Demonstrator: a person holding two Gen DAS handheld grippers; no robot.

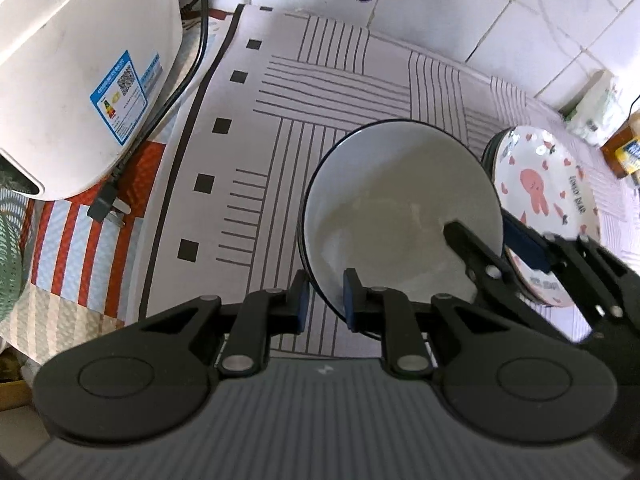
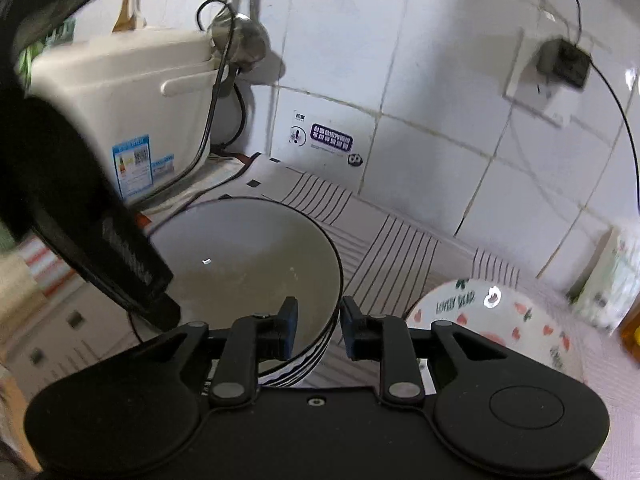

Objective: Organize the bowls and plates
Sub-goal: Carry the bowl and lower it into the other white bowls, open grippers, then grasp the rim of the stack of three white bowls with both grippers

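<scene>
A white bowl with a dark rim (image 1: 400, 208) sits tilted on the striped mat (image 1: 320, 92). It also shows in the right wrist view (image 2: 248, 264). My left gripper (image 1: 326, 302) is open, its two blue pads on either side of the bowl's near rim, with a gap. My right gripper (image 2: 318, 330) is open astride the bowl's right rim; in the left wrist view it reaches in from the right (image 1: 492, 240). A plate with a pink octopus and hearts (image 1: 548, 196) lies right of the bowl, on a stack; it also shows in the right wrist view (image 2: 492, 320).
A white appliance (image 1: 80, 68) with a blue label stands at the left, its black cord and plug (image 1: 108, 204) lying on a red-striped cloth. A tiled wall (image 2: 440, 100) rises behind the mat. A packet (image 1: 596, 108) and an orange box stand at the far right.
</scene>
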